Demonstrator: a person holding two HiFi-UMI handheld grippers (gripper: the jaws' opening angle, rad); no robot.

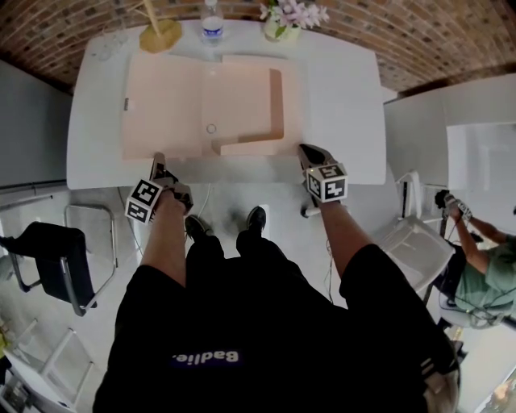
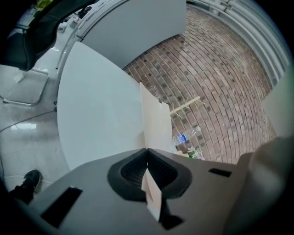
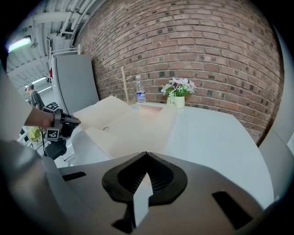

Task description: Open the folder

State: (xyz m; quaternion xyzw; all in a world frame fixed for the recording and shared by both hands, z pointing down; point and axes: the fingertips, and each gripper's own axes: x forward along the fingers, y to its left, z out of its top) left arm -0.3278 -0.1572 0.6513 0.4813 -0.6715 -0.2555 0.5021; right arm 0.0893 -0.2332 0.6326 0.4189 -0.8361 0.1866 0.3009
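The left gripper (image 1: 159,164) is held at the near edge of the white table (image 1: 343,105), its jaws pressed together with nothing seen between them. Just beyond it, the folder (image 1: 173,105) is spread flat at the middle of the table, inner face up, the cover laid out to the left; the task is judged essentially done. Its long axis is set left to right across the table, the fold running front to back. The right gripper (image 1: 309,153) is kept at the near edge, jaws together and empty

White table (image 1: 343,105): pink folder (image 1: 169,105) open, water bottle (image 1: 212,22), flower pot (image 1: 281,31), wooden stand (image 1: 160,36).
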